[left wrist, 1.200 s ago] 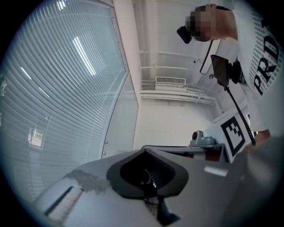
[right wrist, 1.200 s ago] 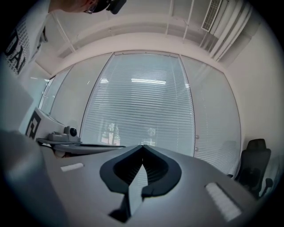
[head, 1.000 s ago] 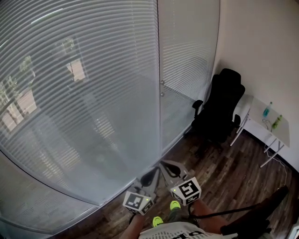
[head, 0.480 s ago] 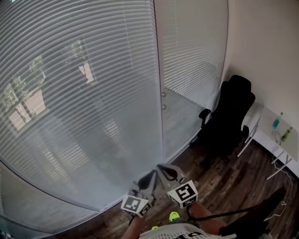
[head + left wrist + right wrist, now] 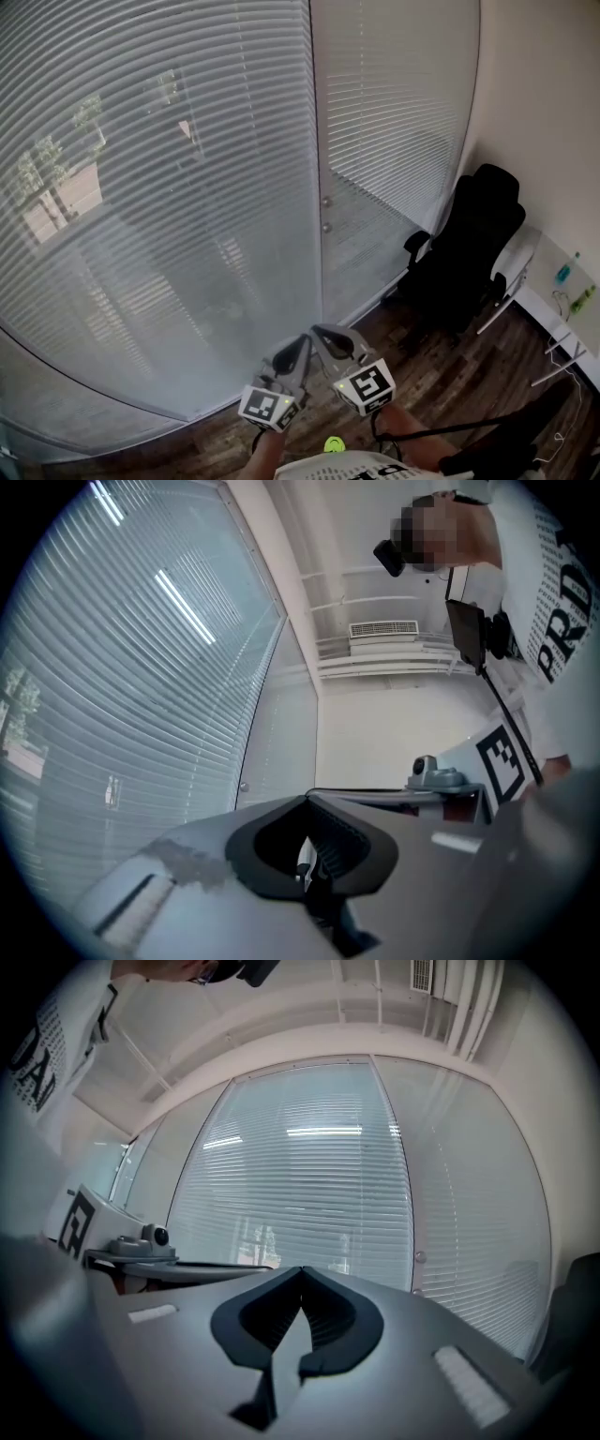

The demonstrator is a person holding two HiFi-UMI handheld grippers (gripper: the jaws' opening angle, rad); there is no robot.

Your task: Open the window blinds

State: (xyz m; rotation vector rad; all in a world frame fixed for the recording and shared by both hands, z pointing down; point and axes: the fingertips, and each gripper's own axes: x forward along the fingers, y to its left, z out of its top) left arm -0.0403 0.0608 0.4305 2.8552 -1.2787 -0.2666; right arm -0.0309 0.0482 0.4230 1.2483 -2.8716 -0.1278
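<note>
Closed white slatted blinds [image 5: 159, 187] cover the big glass pane ahead, and a second blind [image 5: 394, 112] covers the pane to its right. A grey upright frame [image 5: 316, 141] with two small knobs [image 5: 325, 214] stands between them. My left gripper [image 5: 300, 343] and right gripper [image 5: 321, 331] are held side by side low in the head view, pointing at the window and well short of it. Both are shut and empty. The blinds [image 5: 122, 686] fill the left of the left gripper view beyond its jaws [image 5: 305, 801]. In the right gripper view the blinds [image 5: 300, 1185] stand behind its jaws [image 5: 302, 1271].
A black office chair [image 5: 464, 244] stands in the right corner beside a white desk [image 5: 553, 309] with two bottles [image 5: 562, 274]. Dark wooden floor [image 5: 450, 375] runs below. A black cable [image 5: 450, 431] crosses the lower right, near my green shoe [image 5: 333, 442].
Both grippers have travelled together along the window, still shut. The chair and desk have slid to the right in the head view, and more of the right blind shows.
</note>
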